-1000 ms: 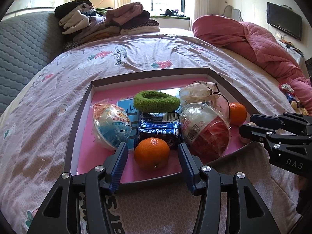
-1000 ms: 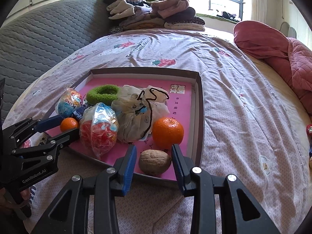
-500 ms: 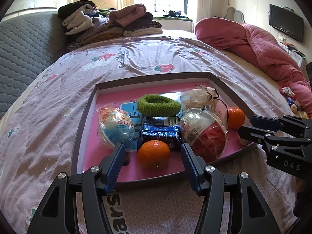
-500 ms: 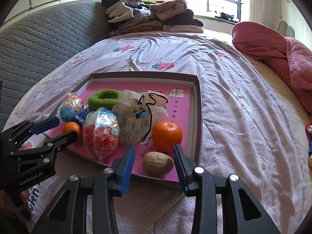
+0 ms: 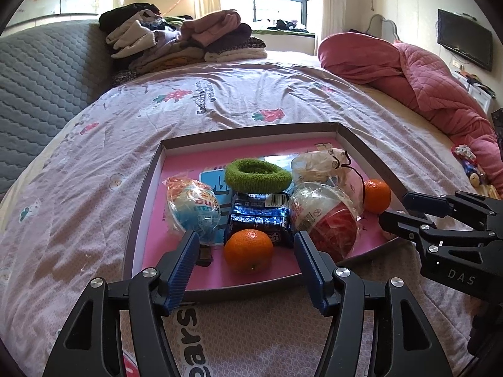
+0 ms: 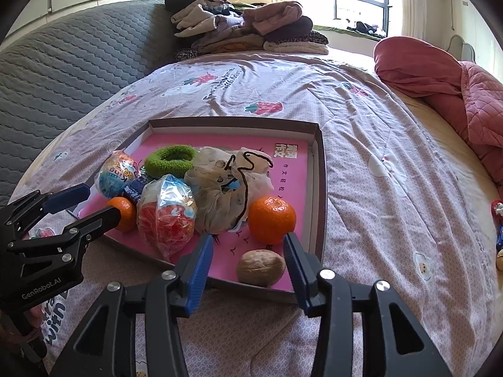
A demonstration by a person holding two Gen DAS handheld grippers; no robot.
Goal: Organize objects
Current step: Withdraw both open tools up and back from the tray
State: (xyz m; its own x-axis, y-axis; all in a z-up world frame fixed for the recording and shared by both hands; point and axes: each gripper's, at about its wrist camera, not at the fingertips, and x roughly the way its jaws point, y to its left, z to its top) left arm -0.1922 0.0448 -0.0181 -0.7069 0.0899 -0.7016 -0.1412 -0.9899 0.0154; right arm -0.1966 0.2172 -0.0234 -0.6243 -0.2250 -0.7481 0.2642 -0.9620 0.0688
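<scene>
A shallow tray (image 5: 143, 194) with a pink floor is lying on a flowered bedspread (image 5: 220, 100), and it is already holding most of what the views show: a blue-and-white wrapped ball (image 5: 193, 209) at the near left, a green fuzzy ring (image 5: 257, 176) toward the far middle, a dark blue snack packet (image 5: 259, 216) just near of the ring, a red wrapped ball (image 5: 325, 220) to the packet's right, a pale drawstring pouch (image 6: 226, 194) behind it, two oranges and a walnut (image 6: 261, 267). The left gripper (image 5: 246, 264) is hovering over the near rim with its jaws opening, and the near orange (image 5: 248, 249) is sitting on the tray floor between them, untouched by either blue pad. The right gripper (image 6: 248, 265) is likewise opening over the near right corner, with the walnut resting free between its jaws and the second orange (image 6: 272, 220) lying just beyond. Both tools are therefore released and grasping nothing. Judged from this layout, the gathering stage appears largely finished, the orange and walnut seemingly being the latest deposits. What may be left are a few small colourful items (image 6: 500, 229) lying on the bedspread at the far right edge, too small to identify; whether they belong to the task cannot be told.
</scene>
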